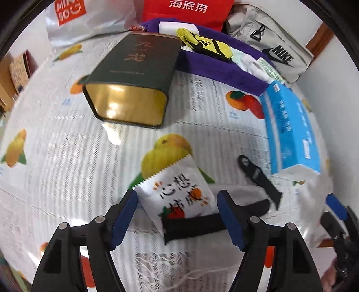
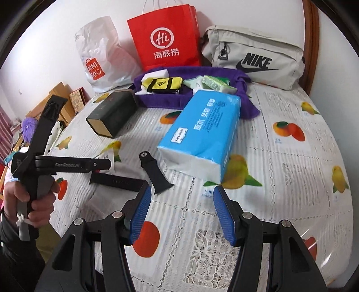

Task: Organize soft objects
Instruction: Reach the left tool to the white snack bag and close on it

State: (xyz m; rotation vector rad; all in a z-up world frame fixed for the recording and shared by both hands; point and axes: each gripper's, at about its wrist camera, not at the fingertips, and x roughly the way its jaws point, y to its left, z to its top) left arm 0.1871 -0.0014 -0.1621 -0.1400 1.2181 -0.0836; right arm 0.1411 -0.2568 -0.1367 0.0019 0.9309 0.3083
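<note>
My left gripper (image 1: pixel 177 215) gapes wide around the small snack packet (image 1: pixel 177 200), low centre of its view, gripping nothing; my right gripper (image 2: pixel 180 211) hangs released too. The packet overlaps a black strap (image 1: pixel 193 226), so closing now may snag both.

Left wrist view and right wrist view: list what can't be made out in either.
- Small white packet: in the left wrist view its lower edge is covered by a black strap; not seen in the right wrist view.
- Dark green tin: lettering blurred in the left view, too small in the right.
- Purple cloth tray: contents partly hidden behind the blue tissue pack in the right view.
- MINISO bag: cut off by the left view's top edge.
</note>
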